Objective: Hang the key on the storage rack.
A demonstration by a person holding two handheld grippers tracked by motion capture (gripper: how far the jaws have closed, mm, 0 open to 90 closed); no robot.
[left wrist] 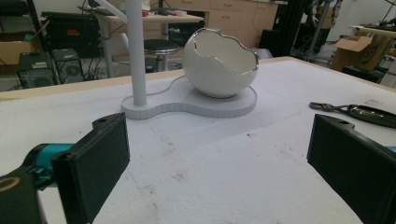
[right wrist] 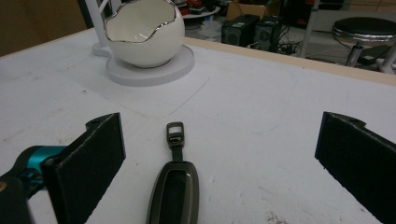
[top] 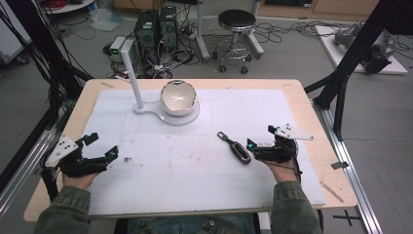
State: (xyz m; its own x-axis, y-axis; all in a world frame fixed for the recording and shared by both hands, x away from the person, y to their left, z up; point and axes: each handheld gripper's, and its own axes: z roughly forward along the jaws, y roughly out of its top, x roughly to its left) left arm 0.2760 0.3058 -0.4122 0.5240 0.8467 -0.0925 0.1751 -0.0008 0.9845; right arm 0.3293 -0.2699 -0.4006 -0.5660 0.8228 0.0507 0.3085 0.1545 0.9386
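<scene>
Right gripper (right wrist: 219,158) sits with jaws wide astride the key fob (right wrist: 173,193), lined up to grab it; left gripper (left wrist: 215,158), well left of the fob, idles wide.

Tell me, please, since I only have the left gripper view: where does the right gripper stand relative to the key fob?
Observer: The right gripper sits just right of the key fob, jaws open.
Operator: Is the fob between its jaws?
Observer: In the right gripper view the fob lies flat between the two jaws, untouched.
Operator: Which way does its strap loop point?
Observer: Toward the egg-shaped bowl on its white stand.
</scene>
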